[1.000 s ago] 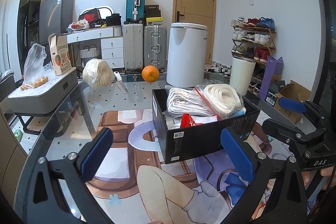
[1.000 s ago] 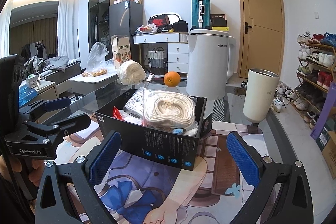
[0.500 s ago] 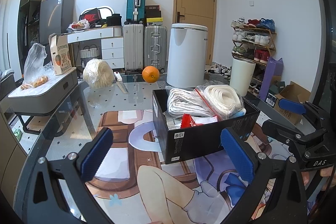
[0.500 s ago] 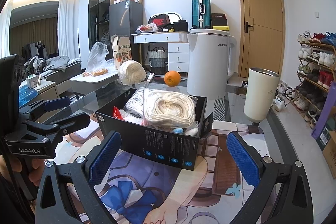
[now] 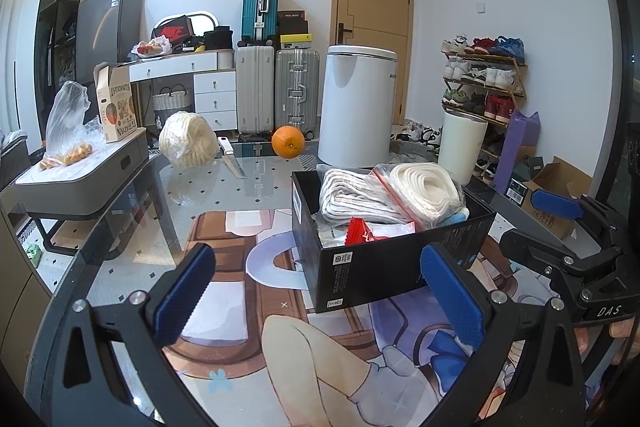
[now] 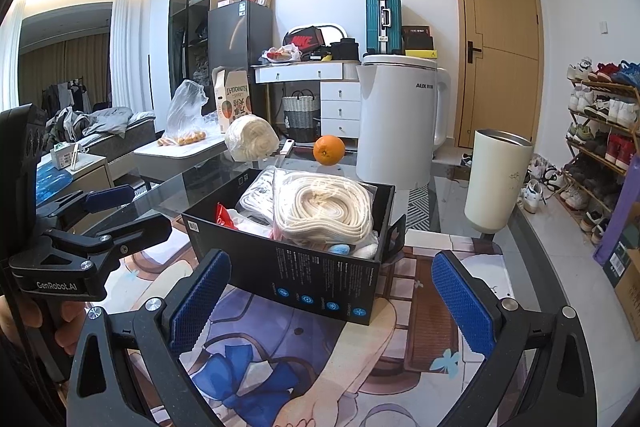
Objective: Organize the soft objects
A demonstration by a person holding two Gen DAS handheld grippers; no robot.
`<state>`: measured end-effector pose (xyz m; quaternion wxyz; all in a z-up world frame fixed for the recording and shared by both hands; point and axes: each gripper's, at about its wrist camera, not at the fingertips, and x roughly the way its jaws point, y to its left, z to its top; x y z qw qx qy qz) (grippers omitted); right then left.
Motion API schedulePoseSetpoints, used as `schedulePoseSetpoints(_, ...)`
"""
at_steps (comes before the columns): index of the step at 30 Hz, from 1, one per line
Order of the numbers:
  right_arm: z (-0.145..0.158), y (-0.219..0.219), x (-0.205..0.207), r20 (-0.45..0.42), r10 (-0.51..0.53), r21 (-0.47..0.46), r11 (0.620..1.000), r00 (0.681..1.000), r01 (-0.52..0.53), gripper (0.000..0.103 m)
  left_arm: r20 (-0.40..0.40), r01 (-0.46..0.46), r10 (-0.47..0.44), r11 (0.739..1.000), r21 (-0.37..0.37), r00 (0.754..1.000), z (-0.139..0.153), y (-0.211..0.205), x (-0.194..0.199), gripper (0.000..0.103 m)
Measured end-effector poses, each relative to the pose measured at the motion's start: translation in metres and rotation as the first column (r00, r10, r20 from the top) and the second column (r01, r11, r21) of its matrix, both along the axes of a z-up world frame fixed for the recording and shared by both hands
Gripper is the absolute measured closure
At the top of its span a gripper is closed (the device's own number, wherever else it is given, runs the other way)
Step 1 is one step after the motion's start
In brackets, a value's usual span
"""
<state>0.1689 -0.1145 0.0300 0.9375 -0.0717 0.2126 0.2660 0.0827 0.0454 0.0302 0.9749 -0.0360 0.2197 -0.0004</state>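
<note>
While both grippers hang spread wide, empty:
Left gripper [image 5: 316, 283]: agape
Right gripper [image 6: 332, 295]: agape
Black box [image 6: 304, 281]: bagged cream rope coil [image 6: 326, 213] on top

Matt box [image 5: 384, 267], probably cardboard; glossy table [image 5: 224, 195].

Ahead of me: orange [image 5: 288, 142] by knife [image 5: 231, 163] on glass table [image 5: 256, 195]; white bin [image 5: 358, 107], cream tumbler [image 6: 497, 179] beyond.

The black box [image 6: 320, 267] hides the lower parts of the bagged rope coils [image 6: 324, 211] and the red packet [image 5: 362, 233]. At the right edge of the left wrist view, the right gripper [image 5: 576, 227] is cut off. Shoebox label print is unreadable.
</note>
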Motion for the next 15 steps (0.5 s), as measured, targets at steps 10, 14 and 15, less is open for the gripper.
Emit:
schedulePoseSetpoints(10,-0.0002,0.0000,0.0000,0.000,-0.001,0.000,1.000,1.000,0.001,0.001,0.003,0.001,-0.001,1.000,0.003,1.000,0.0008,-0.0003,-0.0006,0.000)
schedulePoseSetpoints(14,-0.0002,-0.0002,0.0001,-0.001,-0.001,0.000,1.000,1.000,0.001,0.001,0.002,0.001,-0.001,1.000,0.002,1.000,0.0006,-0.0003,-0.0006,0.000)
schedulePoseSetpoints(15,-0.0002,-0.0001,0.0000,-0.001,0.000,0.000,1.000,1.000,0.000,0.001,0.002,0.001,-0.001,1.000,0.003,1.000,0.0006,-0.0003,-0.0006,0.000)
